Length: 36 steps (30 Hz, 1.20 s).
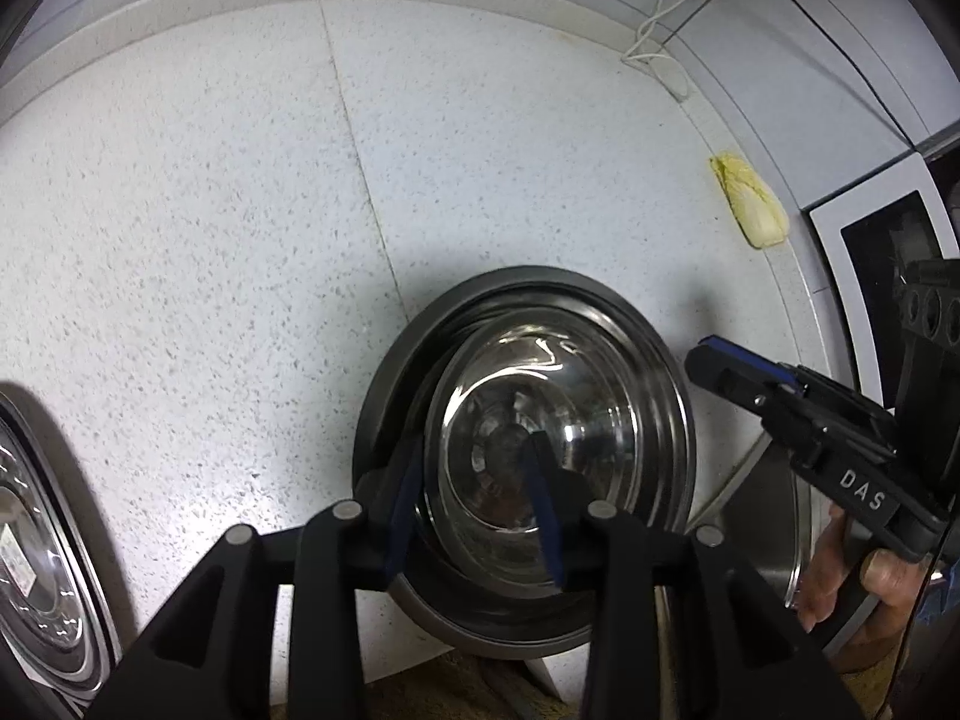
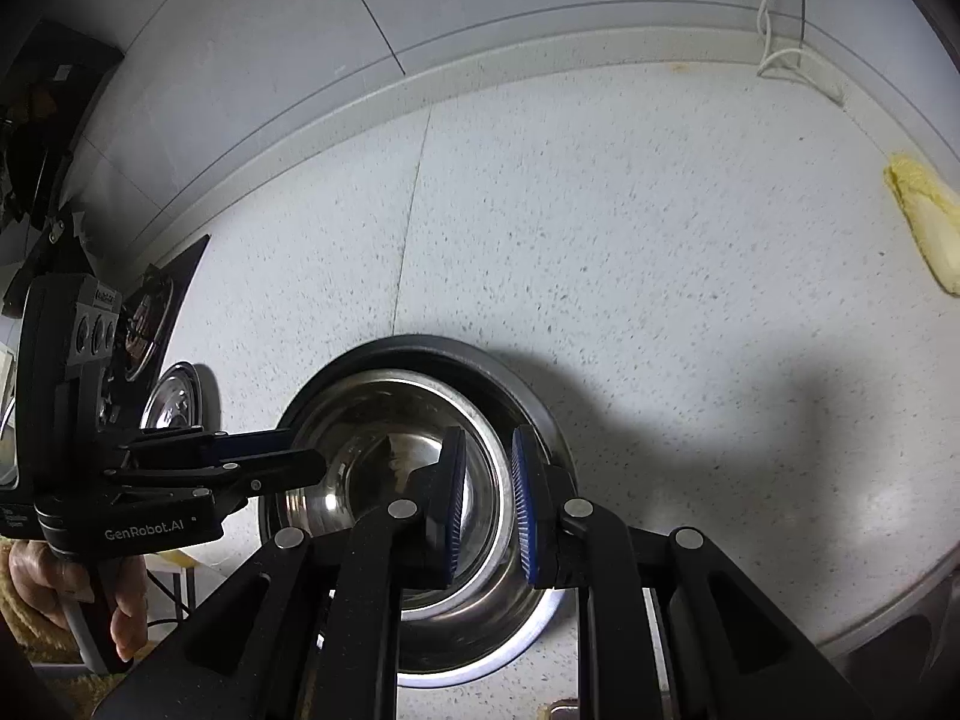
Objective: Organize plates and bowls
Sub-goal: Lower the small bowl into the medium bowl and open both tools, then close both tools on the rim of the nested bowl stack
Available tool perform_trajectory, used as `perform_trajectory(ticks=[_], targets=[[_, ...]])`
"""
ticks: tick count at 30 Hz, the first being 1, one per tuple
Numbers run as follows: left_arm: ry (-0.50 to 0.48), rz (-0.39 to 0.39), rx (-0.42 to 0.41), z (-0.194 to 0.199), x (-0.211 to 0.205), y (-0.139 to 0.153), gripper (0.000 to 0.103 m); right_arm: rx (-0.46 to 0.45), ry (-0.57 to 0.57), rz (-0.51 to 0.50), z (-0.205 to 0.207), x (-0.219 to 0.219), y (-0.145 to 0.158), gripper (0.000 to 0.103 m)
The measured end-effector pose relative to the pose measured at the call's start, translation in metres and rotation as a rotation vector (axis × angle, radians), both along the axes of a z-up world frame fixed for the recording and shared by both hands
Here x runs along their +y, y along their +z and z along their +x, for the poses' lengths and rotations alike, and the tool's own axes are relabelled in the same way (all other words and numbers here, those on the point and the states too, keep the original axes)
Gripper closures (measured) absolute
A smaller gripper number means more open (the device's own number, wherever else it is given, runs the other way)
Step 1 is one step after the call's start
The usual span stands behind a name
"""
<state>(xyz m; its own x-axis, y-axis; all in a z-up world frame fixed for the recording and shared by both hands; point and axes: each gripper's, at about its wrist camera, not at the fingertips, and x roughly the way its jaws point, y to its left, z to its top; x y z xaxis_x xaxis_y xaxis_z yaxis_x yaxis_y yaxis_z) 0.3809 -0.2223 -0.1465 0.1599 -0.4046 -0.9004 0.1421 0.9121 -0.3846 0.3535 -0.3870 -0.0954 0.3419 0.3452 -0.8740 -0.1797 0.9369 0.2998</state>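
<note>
Steel bowl (image 1: pixel 558 438) sat nested in the dark plate (image 1: pixel 384 420) on the counter (image 1: pixel 210 240), beneath both claws.
Left claw (image 1: pixel 474 510) and right claw (image 2: pixel 489 504) stood part-open astride its rim, gripping nothing; release seemed done, withdrawal upward next.

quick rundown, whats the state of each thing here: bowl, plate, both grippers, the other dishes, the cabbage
steel bowl: upright, empty, nested in the dark plate
dark plate: flat on the counter, under the bowl
left gripper: open, straddling the bowl's near rim, pads not pressing
right gripper: open, jaws apart over the bowl's rim, gripping nothing
second steel dish: flat on the counter, untouched
cabbage piece: lying by the wall
charger cable: plugged in
</note>
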Motion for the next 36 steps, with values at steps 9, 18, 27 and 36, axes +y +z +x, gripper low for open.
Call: perform_trajectory(ticks=[9,18,27,36], targets=[[-0.002,0.004,-0.073,-0.014,0.004,0.028,0.056,-0.028,0.022,-0.051,-0.005,0.000,0.011,0.062],[0.103,-0.038,0.042,-0.023,0.042,0.006,0.056,0.013,0.045,-0.109,-0.011,-0.005,0.003,0.059],[0.133,-0.071,0.136,-0.023,0.042,-0.019,0.058,0.085,0.056,-0.144,-0.008,-0.010,-0.015,0.059],[0.134,-0.065,0.165,-0.025,0.039,-0.030,0.058,0.119,0.068,-0.162,-0.009,-0.012,-0.026,0.059]])
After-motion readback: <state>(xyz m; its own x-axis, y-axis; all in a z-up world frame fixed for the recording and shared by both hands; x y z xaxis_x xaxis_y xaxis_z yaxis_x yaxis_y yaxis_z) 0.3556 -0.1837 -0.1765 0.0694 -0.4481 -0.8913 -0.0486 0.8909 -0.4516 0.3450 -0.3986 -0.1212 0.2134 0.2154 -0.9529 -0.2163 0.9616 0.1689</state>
